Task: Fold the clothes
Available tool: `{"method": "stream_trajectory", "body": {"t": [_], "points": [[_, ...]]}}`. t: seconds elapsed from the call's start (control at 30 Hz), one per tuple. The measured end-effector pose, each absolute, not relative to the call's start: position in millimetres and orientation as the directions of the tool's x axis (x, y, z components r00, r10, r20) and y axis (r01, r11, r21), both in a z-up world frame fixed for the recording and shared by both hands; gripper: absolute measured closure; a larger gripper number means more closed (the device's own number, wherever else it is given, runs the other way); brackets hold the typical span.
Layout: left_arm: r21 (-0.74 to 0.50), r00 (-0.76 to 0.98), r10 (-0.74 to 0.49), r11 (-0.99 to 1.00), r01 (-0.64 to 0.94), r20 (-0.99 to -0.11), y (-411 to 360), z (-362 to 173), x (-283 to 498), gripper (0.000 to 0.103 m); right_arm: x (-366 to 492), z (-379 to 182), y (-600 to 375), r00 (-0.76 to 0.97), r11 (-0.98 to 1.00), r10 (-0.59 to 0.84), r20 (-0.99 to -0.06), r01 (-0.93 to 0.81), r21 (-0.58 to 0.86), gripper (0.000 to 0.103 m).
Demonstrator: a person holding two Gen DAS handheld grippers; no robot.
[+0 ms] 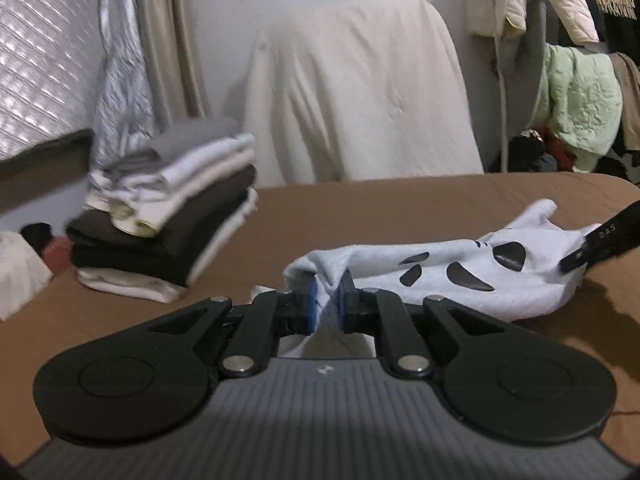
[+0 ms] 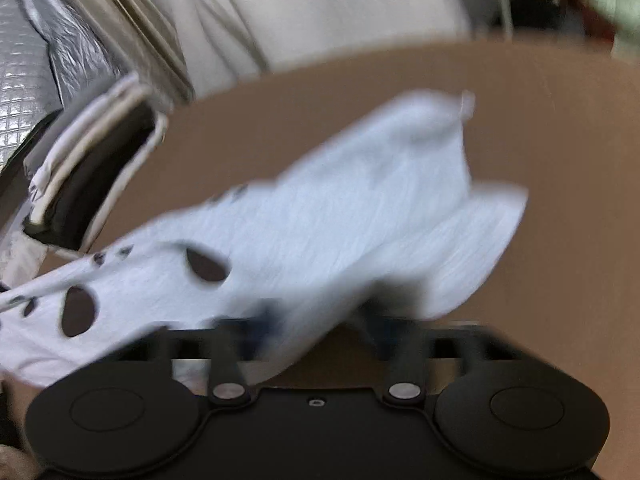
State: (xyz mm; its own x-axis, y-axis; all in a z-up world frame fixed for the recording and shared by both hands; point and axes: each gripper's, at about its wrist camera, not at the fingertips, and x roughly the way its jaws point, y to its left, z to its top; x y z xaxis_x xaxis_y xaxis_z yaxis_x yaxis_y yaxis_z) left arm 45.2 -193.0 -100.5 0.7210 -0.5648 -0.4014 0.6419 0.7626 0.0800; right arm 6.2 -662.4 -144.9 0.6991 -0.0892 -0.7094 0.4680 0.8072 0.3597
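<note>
- The left gripper is pinching a bunched edge of the white garment; its blue pads are standing close together with cloth wedged between them.
- The right gripper is sitting under a drape of the same garment in its own blurred view. Cloth is covering the fingertips, so I cannot tell whether it is clamping the fabric or merely lying beneath it. From the left wrist view its black finger is reaching onto the garment's far end.
- The white garment, printed with dark blotches, is lying crumpled and stretched between the two grippers on the brown surface, with part of it lifting off that surface. It is not showing any flat, squared fold.
- Beyond it, to the left, a stack of folded clothes is resting on the same surface, in white, cream and dark layers.
- Judging by this, several pieces are already lying folded, while the white garment is looking mid-handling: spreading, creasing and placing it on the stack would seem to remain.
- Behind the surface, a cream cover is hanging over something upright.
</note>
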Motion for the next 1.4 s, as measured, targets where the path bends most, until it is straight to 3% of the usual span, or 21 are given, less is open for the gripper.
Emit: {"method": "stream_trajectory", "body": {"t": [0.1,0.23,0.33,0.47,0.53,0.6,0.7,0.77,0.83,0.9,0.93,0.97,1.07,1.17,1.2,1.27,1.33,1.4], "points": [[0.065,0.736,-0.578,0.769,0.636,-0.354,-176,-79,35,0.093,-4,-111,-644,0.751,0.864,-0.206,-0.627,0.441,0.243,0.094],[0.044,0.753,-0.592,0.777,0.628,-0.288,-153,-49,22,0.093,-24,-65,-634,0.819,0.887,-0.172,-0.548,0.371,0.275,0.096],[-0.050,0.682,-0.635,0.744,0.666,-0.364,-126,-36,16,0.093,-52,-31,-627,0.843,0.901,-0.188,-0.505,0.352,0.253,0.103],[-0.248,0.500,-0.708,0.670,0.700,-0.498,-96,-46,23,0.093,-93,5,-607,0.792,0.875,-0.450,-0.413,0.484,-0.025,0.103],[-0.308,0.381,-0.714,0.632,0.711,-0.587,-96,-62,28,0.092,-111,11,-618,0.803,0.886,-0.405,-0.437,0.463,0.030,0.103],[-0.316,0.314,-0.676,0.638,0.702,-0.667,-101,-80,31,0.092,-117,3,-639,0.823,0.879,-0.319,-0.470,0.442,0.178,0.098],[-0.289,0.322,-0.627,0.676,0.678,-0.710,-105,-89,39,0.085,-102,-24,-660,0.796,0.848,-0.269,-0.542,0.463,0.259,0.092],[-0.311,0.361,-0.635,0.701,0.642,-0.683,-98,-80,48,0.075,-86,-45,-668,0.752,0.839,-0.266,-0.603,0.489,0.239,0.089],[-0.356,0.385,-0.678,0.688,0.632,-0.627,-88,-61,53,0.073,-76,-60,-671,0.724,0.844,-0.268,-0.635,0.495,0.208,0.089],[-0.372,0.411,-0.715,0.665,0.647,-0.565,-81,-41,56,0.057,-67,-75,-673,0.696,0.848,-0.270,-0.665,0.499,0.179,0.083],[-0.378,0.423,-0.733,0.653,0.656,-0.533,-77,-31,57,0.041,-63,-79,-674,0.691,0.846,-0.266,-0.672,0.502,0.181,0.081],[-0.337,0.464,-0.705,0.683,0.648,-0.536,-82,-27,62,0.031,-59,-84,-674,0.685,0.844,-0.262,-0.680,0.505,0.184,0.080],[-0.179,0.573,-0.533,0.810,0.559,-0.623,-103,-41,100,0.029,-45,-95,-660,0.686,0.856,-0.211,-0.696,0.473,0.207,0.079],[-0.228,0.537,-0.464,0.865,0.447,-0.704,-118,-82,161,0.029,-27,-101,-634,0.683,0.904,-0.185,-0.707,0.400,0.150,0.057],[-0.242,0.526,-0.434,0.886,0.395,-0.732,-123,-97,181,0.029,-22,-100,-622,0.682,0.924,-0.202,-0.703,0.370,0.093,0.054],[-0.152,0.528,-0.313,0.933,0.326,-0.790,-141,-120,204,0.025,-18,-97,-605,0.694,0.948,-0.232,-0.681,0.319,0.002,0.051],[-0.044,0.531,-0.247,0.930,0.365,-0.811,-159,-134,213,0.025,-19,-93,-599,0.739,0.970,-0.164,-0.654,0.241,0.029,0.049],[-0.034,0.538,-0.287,0.902,0.431,-0.793,-166,-144,207,0.022,-18,-89,-605,0.750,0.972,-0.103,-0.653,0.214,0.093,0.041]]}}
